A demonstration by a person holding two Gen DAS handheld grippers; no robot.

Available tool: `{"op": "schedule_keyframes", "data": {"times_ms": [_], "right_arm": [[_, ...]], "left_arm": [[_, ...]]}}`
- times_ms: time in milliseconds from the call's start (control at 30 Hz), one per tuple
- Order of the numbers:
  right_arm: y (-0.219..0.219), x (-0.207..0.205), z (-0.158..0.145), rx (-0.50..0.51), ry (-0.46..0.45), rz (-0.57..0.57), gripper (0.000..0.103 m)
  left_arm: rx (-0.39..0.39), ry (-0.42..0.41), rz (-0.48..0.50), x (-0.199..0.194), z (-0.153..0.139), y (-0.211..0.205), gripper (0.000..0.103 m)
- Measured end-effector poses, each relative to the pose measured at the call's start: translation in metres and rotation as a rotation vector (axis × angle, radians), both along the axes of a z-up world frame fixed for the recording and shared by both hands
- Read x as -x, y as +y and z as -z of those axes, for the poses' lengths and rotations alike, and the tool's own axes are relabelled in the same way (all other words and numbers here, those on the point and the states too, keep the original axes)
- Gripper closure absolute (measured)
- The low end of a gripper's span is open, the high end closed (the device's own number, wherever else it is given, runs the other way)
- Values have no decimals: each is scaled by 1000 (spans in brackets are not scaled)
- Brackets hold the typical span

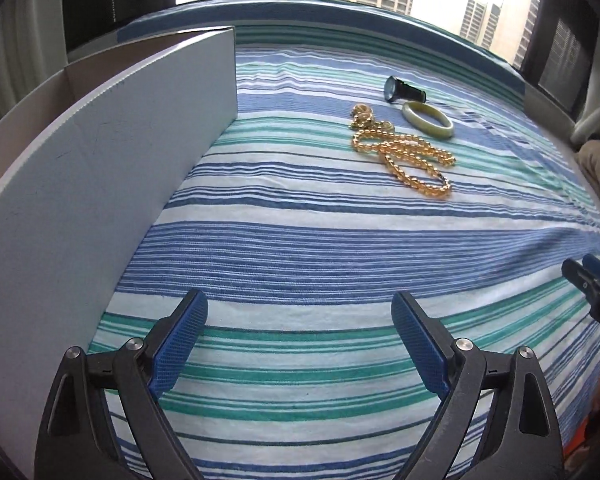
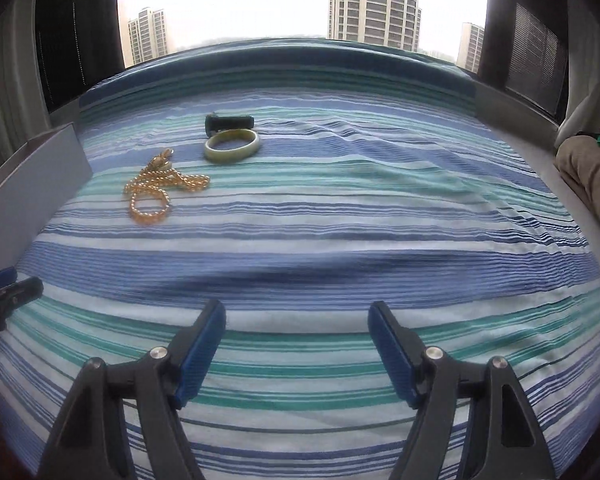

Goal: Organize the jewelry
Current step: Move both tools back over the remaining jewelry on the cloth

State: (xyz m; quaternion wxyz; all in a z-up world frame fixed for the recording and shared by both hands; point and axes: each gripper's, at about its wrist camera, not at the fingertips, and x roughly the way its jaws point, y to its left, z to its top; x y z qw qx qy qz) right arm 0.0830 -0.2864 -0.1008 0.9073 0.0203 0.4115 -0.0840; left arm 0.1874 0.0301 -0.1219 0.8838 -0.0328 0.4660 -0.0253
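Observation:
A gold bead necklace [image 1: 408,156] [image 2: 160,192] lies coiled on the striped cloth [image 1: 320,240], with a smaller gold piece [image 1: 364,116] at its far end. Just behind are a pale green bangle [image 1: 432,131] [image 2: 228,156] and a black watch [image 1: 400,90] [image 2: 228,122]. My left gripper [image 1: 300,304] is open over the near cloth, well short of the jewelry, with nothing between its blue pads. My right gripper [image 2: 297,310] is open and empty too, nearer the front edge. Each gripper shows at the edge of the other's view.
A tall white cardboard box [image 1: 100,160] [image 2: 32,184] stands open-topped along the left side, close to my left gripper. Brown fabric [image 2: 588,172] lies at the far right. A window ledge and dark frames run behind the cloth.

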Motion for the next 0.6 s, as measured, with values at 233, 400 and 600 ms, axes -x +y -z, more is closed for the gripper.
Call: {"op": "schedule_keyframes", "data": {"times_ms": [233, 400, 600], "right_arm": [[-18, -4, 24, -9, 44, 44, 28], [-17, -3, 27, -29, 52, 38, 26], [-16, -1, 27, -19, 52, 41, 26]], "left_arm": [[-33, -7, 22, 1, 10, -2, 5], [-65, -2, 36, 1, 13, -5, 1], [-64, 1, 42, 3, 12, -5, 0]]}}
